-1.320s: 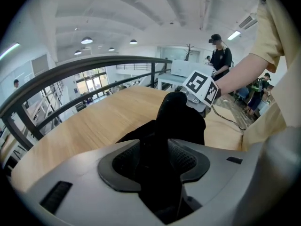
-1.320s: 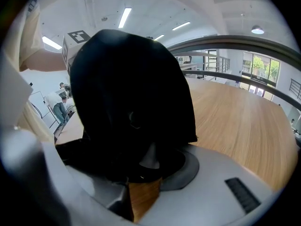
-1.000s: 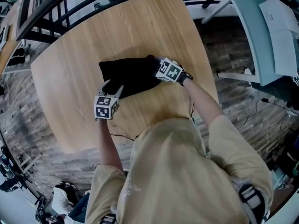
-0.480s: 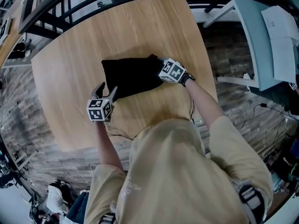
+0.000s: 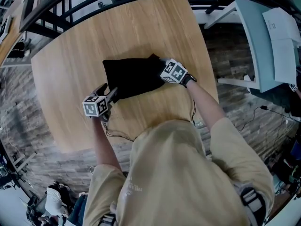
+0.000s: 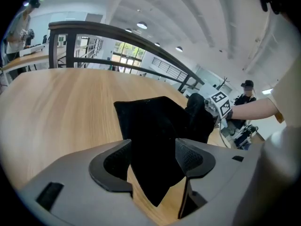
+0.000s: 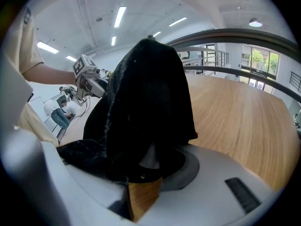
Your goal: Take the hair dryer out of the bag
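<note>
- Your left gripper point(image 6: 153, 160) stands wide; its jaws have just been opening; the pointed near corner of the bag point(image 6: 157, 126) lies between them, but neither pad presses on it
- The left pads are dark, curved and finely ribbed, set in a smooth grey shell; this gripper sits at the bag's near-left corner, over the table point(image 5: 141, 27)
- Your right gripper point(image 7: 146, 166) is clenched on the bag's cloth at the bag's right end; black folds drape over both jaws and bunch up in a tall hump in front of its camera
- The bag is black, soft, matt and slightly fuzzy; from the head view it is a rough rectangle lying flat near the table's middle, with its right end lifted and crumpled at your right gripper
- The table is pale wood with straight grain, smooth, with rounded corners
- The hair dryer shows in no view; you see only the closed black cloth
</note>
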Motion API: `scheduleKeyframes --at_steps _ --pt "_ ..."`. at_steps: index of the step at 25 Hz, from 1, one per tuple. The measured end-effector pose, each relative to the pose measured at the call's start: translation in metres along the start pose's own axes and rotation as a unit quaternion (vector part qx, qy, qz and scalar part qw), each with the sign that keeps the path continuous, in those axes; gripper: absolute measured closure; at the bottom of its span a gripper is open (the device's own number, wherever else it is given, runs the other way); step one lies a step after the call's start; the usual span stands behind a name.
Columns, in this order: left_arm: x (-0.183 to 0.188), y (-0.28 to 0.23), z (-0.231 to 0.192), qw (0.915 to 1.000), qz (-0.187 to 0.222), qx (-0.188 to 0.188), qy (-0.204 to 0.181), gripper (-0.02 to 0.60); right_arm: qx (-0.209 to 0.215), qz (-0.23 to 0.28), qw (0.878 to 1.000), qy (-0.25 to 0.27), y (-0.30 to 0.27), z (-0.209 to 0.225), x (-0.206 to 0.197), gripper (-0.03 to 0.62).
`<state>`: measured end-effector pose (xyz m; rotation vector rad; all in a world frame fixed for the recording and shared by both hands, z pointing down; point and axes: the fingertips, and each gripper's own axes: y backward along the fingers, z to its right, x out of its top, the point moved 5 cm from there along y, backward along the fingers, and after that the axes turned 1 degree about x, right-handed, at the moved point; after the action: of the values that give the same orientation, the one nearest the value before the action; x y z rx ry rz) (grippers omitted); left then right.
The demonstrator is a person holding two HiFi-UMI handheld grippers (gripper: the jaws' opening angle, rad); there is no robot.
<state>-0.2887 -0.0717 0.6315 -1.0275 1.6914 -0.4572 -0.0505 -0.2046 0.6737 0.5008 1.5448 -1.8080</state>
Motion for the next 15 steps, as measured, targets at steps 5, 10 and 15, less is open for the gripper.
scheduleKeyframes --at_steps 5,10,15 --pt "0.001 -0.002 0.006 0.9995 -0.005 -0.030 -0.003 0.368 0.000 -0.003 1.000 -0.003 0.000 0.001 0.001 0.491" --pt "0.002 0.003 0.008 0.9990 -0.011 -0.037 -0.024 0.431 -0.001 -0.003 1.000 -0.009 0.001 0.001 0.003 0.491" --pt "0.001 0.010 0.000 0.9996 0.009 -0.026 -0.008 0.564 -0.005 -0.008 1.000 -0.004 0.000 -0.001 0.002 0.491"
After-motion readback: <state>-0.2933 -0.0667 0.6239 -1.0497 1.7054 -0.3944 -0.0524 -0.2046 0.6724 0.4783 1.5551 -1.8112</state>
